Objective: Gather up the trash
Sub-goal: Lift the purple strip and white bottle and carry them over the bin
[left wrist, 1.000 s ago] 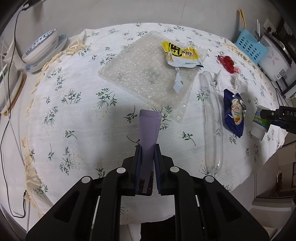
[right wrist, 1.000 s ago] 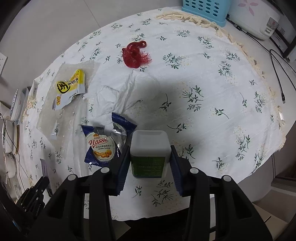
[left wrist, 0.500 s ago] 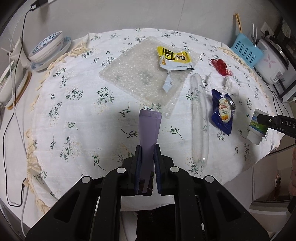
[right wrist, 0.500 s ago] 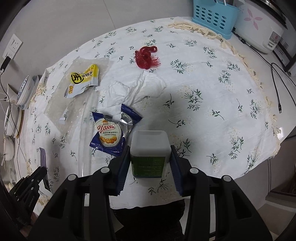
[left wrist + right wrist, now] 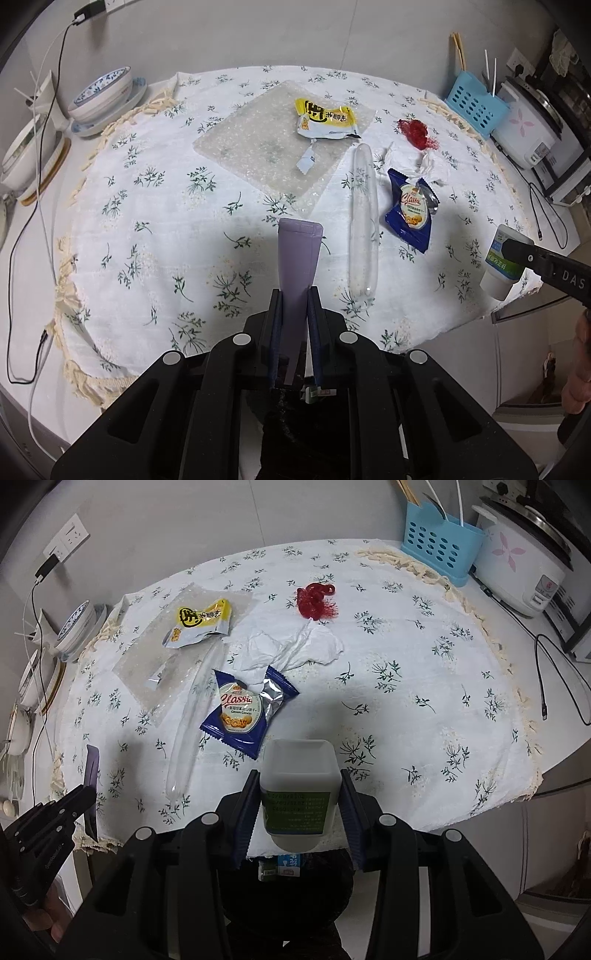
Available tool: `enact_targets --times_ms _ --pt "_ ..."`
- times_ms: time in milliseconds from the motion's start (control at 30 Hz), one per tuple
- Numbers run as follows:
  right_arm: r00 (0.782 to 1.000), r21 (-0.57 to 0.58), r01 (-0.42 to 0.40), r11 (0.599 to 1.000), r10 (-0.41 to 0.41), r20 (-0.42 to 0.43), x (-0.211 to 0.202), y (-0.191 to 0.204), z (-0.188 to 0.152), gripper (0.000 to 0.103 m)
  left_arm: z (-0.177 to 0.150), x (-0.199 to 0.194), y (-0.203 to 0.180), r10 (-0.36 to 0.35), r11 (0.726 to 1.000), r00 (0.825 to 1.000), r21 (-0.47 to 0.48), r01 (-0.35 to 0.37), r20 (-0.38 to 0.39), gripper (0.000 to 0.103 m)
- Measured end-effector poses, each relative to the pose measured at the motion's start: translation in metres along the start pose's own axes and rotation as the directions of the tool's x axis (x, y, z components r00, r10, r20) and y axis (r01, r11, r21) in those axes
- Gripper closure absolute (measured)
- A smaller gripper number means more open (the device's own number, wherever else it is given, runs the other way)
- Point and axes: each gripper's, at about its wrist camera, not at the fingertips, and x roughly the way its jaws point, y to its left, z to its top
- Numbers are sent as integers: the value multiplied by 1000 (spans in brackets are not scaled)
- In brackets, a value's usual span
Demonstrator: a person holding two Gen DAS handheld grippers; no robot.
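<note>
Left hand-held gripper point(image 5: 294, 295) pinches purple pouch point(image 5: 297, 254); right hand-held gripper point(image 5: 299, 794) apparently clamps bottle point(image 5: 298, 786).

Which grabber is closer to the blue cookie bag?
Right. The right gripper hangs just beside the cookie bag; the left gripper is farther, beyond the clear tube.

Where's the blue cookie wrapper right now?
The blue cookie wrapper lies on the tablecloth left of centre in the right wrist view, between the clear plastic tube and crumpled tissue, just beyond the held bottle.
</note>
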Motion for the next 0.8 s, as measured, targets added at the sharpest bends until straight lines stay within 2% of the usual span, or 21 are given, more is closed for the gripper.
enact_targets --times_ms 500,800 --pt "999 -64 -38 997 38 3 -17 10 -41 63 -35 -18 -11 -7 1000 1000 -28 8 9 90" --pt "999 -89 -53 995 54 6 -24 7 -65 63 -62 -23 -27 -38 999 999 -33 38 -2 90"
